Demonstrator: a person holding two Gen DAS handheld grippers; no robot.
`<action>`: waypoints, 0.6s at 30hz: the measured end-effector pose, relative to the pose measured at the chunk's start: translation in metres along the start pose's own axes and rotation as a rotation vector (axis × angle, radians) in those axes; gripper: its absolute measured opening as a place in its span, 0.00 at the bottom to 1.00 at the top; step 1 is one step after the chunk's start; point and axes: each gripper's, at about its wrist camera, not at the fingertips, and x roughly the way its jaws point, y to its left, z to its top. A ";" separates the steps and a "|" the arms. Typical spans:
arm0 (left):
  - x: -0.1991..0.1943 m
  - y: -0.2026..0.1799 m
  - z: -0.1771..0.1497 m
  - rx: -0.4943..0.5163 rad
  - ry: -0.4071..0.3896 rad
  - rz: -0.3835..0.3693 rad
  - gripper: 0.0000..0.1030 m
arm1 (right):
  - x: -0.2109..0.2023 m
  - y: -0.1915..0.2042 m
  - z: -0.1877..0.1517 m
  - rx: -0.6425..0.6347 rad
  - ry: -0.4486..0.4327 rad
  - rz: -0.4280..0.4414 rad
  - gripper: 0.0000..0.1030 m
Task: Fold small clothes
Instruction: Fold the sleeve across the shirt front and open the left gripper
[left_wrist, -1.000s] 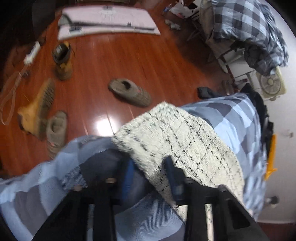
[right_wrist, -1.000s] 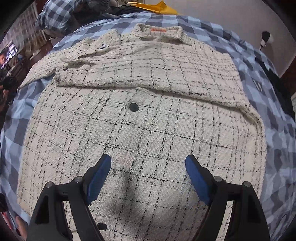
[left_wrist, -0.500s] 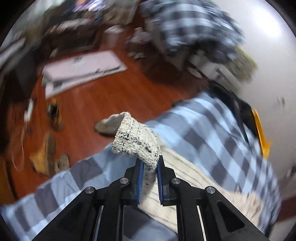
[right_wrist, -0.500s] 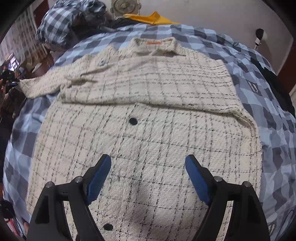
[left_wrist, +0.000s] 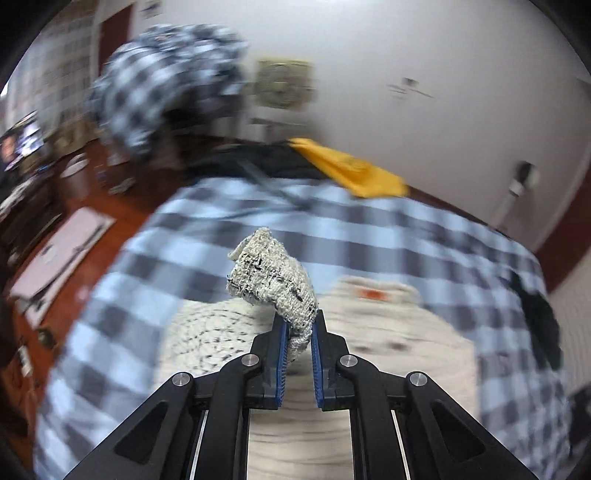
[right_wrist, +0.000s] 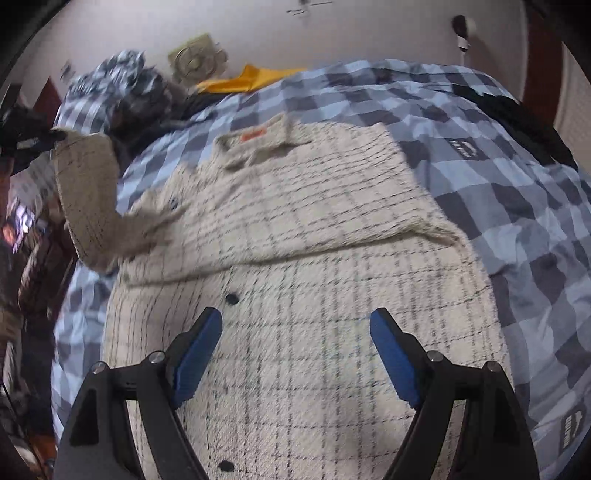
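A cream shirt with thin black checks (right_wrist: 314, 240) lies flat on a blue checked bedspread (right_wrist: 517, 221), collar with orange label (right_wrist: 253, 134) at the far end. My left gripper (left_wrist: 297, 325) is shut on the cuff of the shirt's sleeve (left_wrist: 273, 280) and holds it lifted above the bed. In the right wrist view the raised sleeve (right_wrist: 86, 199) stands at the left, with the left gripper (right_wrist: 26, 136) at its top. My right gripper (right_wrist: 295, 332) is open and empty, hovering over the shirt's lower front by a black button (right_wrist: 231, 298).
A yellow cloth (left_wrist: 351, 171) and dark clothes lie at the bed's far edge. A checked bundle (left_wrist: 162, 85) and a fan (right_wrist: 195, 59) stand by the white wall. A black garment (right_wrist: 517, 118) lies at the bed's right. The wooden floor (left_wrist: 85, 192) at left holds clutter.
My left gripper closed on the sleeve cuff, lifted it and swung it towards the shirt's body. The right gripper stayed open and drew back a little.
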 end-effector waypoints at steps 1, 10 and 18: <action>0.002 -0.029 -0.006 0.006 0.000 -0.042 0.10 | -0.001 -0.008 0.003 0.030 -0.007 0.001 0.78; 0.075 -0.176 -0.124 0.121 0.239 -0.276 0.42 | -0.002 -0.083 0.023 0.317 0.003 -0.009 0.78; 0.072 -0.104 -0.183 -0.002 0.365 -0.126 1.00 | -0.005 -0.101 0.024 0.407 0.010 -0.038 0.78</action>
